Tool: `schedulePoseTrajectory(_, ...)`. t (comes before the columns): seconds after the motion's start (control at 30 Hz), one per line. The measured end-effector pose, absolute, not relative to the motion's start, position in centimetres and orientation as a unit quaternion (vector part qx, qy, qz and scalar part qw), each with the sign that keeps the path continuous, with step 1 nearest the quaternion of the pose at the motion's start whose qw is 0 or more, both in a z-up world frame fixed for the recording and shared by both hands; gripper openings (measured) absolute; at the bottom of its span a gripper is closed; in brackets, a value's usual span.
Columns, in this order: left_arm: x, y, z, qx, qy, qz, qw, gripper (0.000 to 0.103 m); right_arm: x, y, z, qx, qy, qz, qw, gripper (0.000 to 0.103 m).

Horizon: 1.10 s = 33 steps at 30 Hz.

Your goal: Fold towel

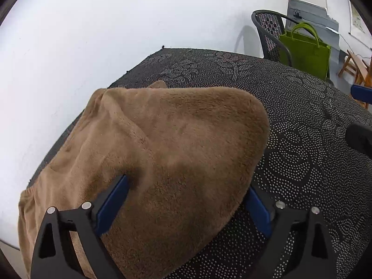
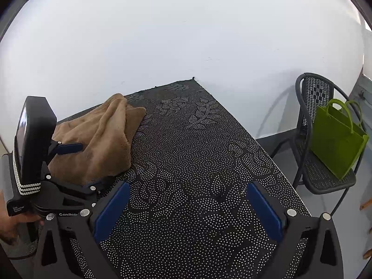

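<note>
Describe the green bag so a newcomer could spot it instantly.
Look past the dark dotted table to the black mesh chair by the white wall. The green bag stands upright on its seat, two loop handles raised; it is the only bright-coloured thing around.

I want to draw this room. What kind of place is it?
Probably a plain room in a home or small office: a table with a dotted black cloth against a white wall, and a chair holding a green bag.
</note>
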State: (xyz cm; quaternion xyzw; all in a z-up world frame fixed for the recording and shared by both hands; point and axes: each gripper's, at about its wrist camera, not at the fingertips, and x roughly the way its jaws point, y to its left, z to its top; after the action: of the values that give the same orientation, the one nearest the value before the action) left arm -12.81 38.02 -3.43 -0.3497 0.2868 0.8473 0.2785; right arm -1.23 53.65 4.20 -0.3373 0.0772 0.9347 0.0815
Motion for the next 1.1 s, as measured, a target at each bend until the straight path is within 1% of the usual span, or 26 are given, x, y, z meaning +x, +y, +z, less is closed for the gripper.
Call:
schedulePoseTrajectory(0.3,-13.72,38.73,-3.49,-0.343,0.292,0.852,0.267,0.097,-1.38,53.55,3.98,-0.343,0.077,0.933,0.079,0.102)
schedulePoseTrajectory(1.1,-13.25,38.45,-3.33,-0.342,0.293,0.854,0.260,0.098,-1.51,53.40,3.78,-0.348,0.075,0.931,0.077,0.102)
